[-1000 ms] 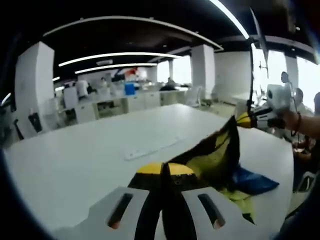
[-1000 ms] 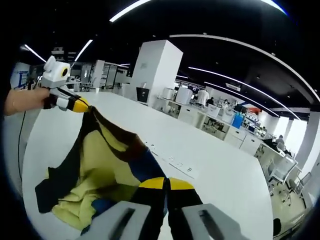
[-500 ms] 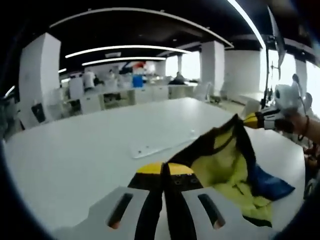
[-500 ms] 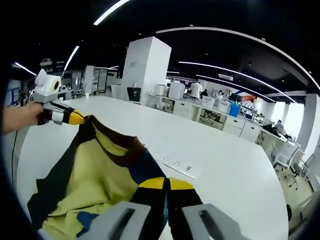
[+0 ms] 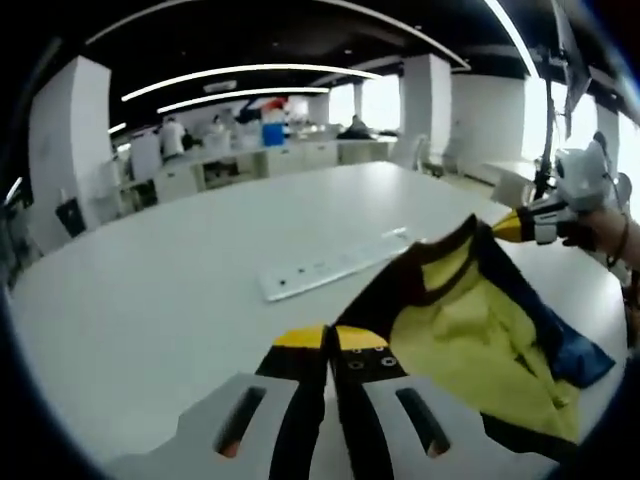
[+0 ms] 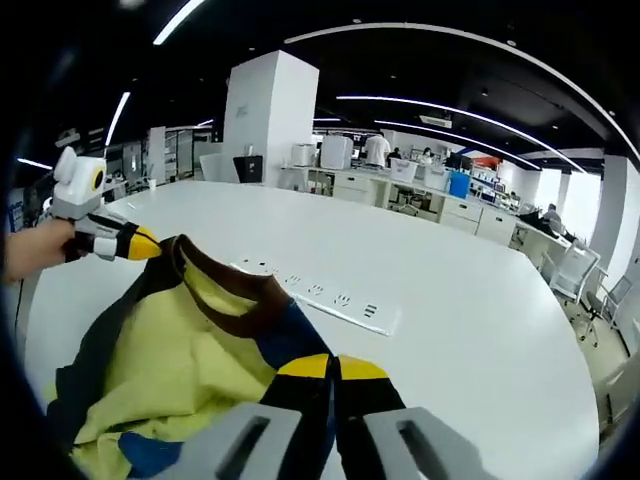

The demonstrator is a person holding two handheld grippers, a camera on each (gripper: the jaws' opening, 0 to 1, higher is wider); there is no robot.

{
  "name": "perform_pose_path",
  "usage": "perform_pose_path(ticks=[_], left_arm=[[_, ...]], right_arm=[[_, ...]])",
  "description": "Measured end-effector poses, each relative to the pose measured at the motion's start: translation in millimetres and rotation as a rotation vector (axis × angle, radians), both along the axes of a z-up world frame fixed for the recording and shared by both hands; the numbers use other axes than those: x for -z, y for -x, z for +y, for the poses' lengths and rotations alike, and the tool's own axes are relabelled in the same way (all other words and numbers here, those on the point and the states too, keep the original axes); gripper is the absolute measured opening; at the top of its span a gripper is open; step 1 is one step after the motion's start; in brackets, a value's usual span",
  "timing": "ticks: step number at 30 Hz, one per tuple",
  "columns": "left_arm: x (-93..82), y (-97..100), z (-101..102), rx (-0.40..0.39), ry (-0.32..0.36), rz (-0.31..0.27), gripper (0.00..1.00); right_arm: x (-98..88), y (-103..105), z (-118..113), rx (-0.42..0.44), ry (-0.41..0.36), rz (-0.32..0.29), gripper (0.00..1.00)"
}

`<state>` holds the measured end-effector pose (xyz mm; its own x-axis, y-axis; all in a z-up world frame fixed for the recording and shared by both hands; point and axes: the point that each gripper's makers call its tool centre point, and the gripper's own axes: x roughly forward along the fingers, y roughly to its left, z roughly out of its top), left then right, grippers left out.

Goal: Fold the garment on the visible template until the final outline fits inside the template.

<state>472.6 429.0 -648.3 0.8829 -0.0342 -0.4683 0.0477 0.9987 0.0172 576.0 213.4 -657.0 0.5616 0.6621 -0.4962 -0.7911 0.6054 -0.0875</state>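
Observation:
A yellow garment [image 5: 460, 335] with a dark brown collar, black side bands and a blue patch hangs stretched between my two grippers, low over the white table [image 5: 150, 300]. My left gripper [image 5: 328, 340] is shut on one top corner of it. At the right edge of the left gripper view, my right gripper [image 5: 506, 228] pinches the other corner, held by a hand [image 5: 600, 228]. In the right gripper view the garment [image 6: 170, 355] sags to the lower left, my right gripper [image 6: 333, 368] is shut on its near corner, and my left gripper [image 6: 148, 243] grips the far corner.
A long white power strip [image 5: 330, 268] lies flush in the table just beyond the garment, also visible as the power strip [image 6: 320, 298]. White pillars [image 6: 260, 120], desks and several people stand far behind in the open office.
Both grippers have come lower and tilted toward the table. The garment has dropped with them and now spreads wider and flatter, its yellow front more open.

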Motion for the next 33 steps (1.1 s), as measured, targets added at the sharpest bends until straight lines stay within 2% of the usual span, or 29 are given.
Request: perform_pose_path(ticks=[2,3,4,6,10,16,17,19,22,25,28,30,31,33], left_arm=[[7.0,-4.5,0,0.002,0.017,0.005,0.00],[10.1,-6.1,1,-0.001,0.017,0.010,0.00],[15.3,-7.8,2,-0.003,0.006,0.025,0.00],[25.1,-10.7,5,-0.008,-0.010,0.048,0.00],[38.9,-17.3,10,-0.015,-0.014,0.075,0.00],[50.1,-24.9,11,-0.029,-0.023,0.100,0.00],[53.3,-26.7,12,-0.030,-0.032,0.105,0.00],[58.9,-28.1,15,-0.016,-0.101,0.132,0.00],[63.4,-29.6,13,0.003,-0.149,0.151,0.00],[66.9,-29.2,12,0.016,-0.166,0.163,0.00],[70.3,-29.2,14,0.018,-0.164,0.170,0.00],[72.2,-28.8,16,0.002,-0.136,0.173,0.00],[69.8,-29.1,19,-0.040,-0.106,0.162,0.03],[65.5,-27.8,24,-0.065,-0.110,0.157,0.12]], right_arm=[[6.8,-6,0,0.030,-0.004,0.018,0.00],[13.1,-6,2,0.059,-0.031,0.066,0.00],[15.8,-6,4,0.056,-0.041,0.080,0.00],[19.8,-12,5,0.066,-0.036,0.062,0.00],[32.4,-20,7,0.090,-0.023,0.077,0.00],[46.8,-26,9,0.115,0.015,0.080,0.00],[49.5,-28,7,0.127,0.035,0.067,0.00],[53.1,-28,9,0.130,0.042,0.069,0.00],[57.9,-29,10,0.139,0.049,0.071,0.00],[64.8,-29,8,0.139,0.066,0.081,0.00],[69.2,-29,7,0.150,0.059,0.104,0.00],[68.7,-29,8,0.151,0.056,0.104,0.00],[68.4,-29,8,0.151,0.055,0.102,0.00],[66.2,-30,8,0.163,0.026,0.118,0.00]])
